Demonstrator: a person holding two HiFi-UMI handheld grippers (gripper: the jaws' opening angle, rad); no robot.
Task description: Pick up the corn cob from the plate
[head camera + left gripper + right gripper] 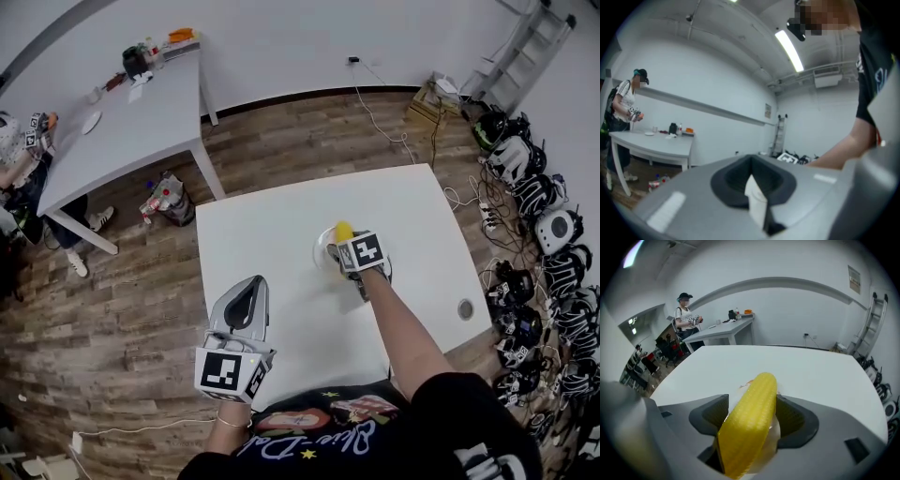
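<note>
Right tongs (752, 404) are spread wide and tipped down over the plate (321, 247), one jaw on each side of the corn cob (750, 427). The cob lies lengthwise in the gap, its far tip pointing to about 1 o'clock in the right gripper view. The pads don't look to be pressing it yet (the right pad is very close, contact is hard to call). The wide spread makes sense because the cob is fat and rounded, so the jaws need room to drop past its sides before squeezing.

The cob is on the plate, near the middle of the white worktop (272, 234). In the head view only its yellow end shows, just at 12 o'clock of the right marker cube.

Left tongs (253, 286) are pressed together with nothing between them. They hang level off the near edge of the worktop, at roughly 7 o'clock from the plate. They look parked there to stay clear of the reach.

My read is that the approach is done and the grasp hasn't been made. The next step is closing across the cob's middle, since a smooth, round cob could roll or squirt out if pinched near an end.
</note>
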